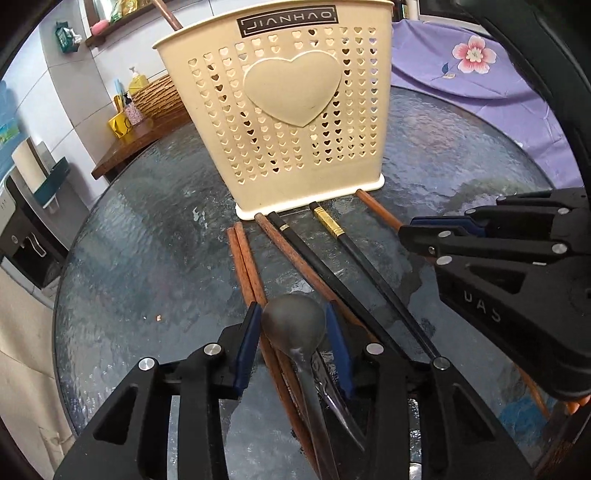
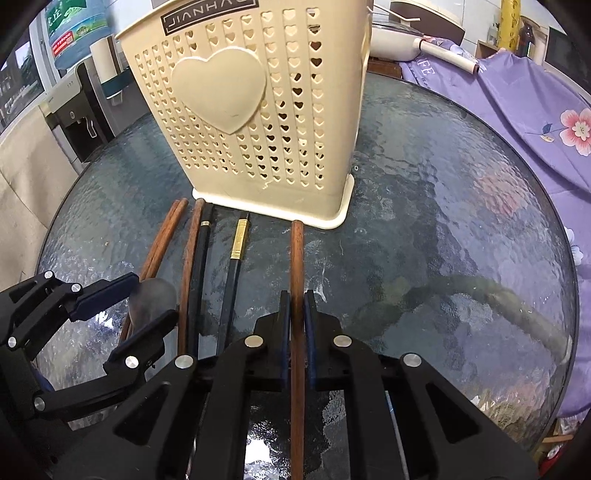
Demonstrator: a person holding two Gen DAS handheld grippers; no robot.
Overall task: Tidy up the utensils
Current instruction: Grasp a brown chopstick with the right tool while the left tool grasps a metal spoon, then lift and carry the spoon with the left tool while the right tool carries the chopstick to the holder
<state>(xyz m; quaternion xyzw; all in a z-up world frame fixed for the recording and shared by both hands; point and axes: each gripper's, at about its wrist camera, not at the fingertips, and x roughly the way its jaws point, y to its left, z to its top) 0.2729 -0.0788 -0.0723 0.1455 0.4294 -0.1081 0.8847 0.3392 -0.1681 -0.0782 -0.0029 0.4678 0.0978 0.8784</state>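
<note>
While the utensils lie fanned out on the glass desk [image 2: 443, 206], their far ends all but touching the foot of the cream holder [image 2: 258, 122], the layout reads as a staging row: everything points at the perforated basket it is presumably meant to go into.

Furthest right in the row is a lone brown chopstick [image 2: 297, 258], and the right claw [image 2: 296, 295] is closed tight on it, blue pads pressed to either side of the shaft partway along its length. Gripping there, rather than at the tip, probably keeps the stick from swinging once lifted.

To the left, a grey metal spoon [image 1: 293, 321] rests bowl-down across a pair of brown chopsticks [image 1: 245, 266]. The left claw [image 1: 293, 325] straddles the spoon's bowl at a middling width, and I judge the pads are not yet pressing on it, since small gaps show on both sides. Between the two claws lie another brown chopstick [image 2: 190, 266], a black chopstick [image 2: 201, 266] and a black one with a gold band [image 2: 236, 254], untouched.

One brown stick [image 1: 170, 16] already stands in the holder, poking above its rim. Beyond the desk, a purple flowered cloth [image 2: 517, 110] covers something nearby.
</note>
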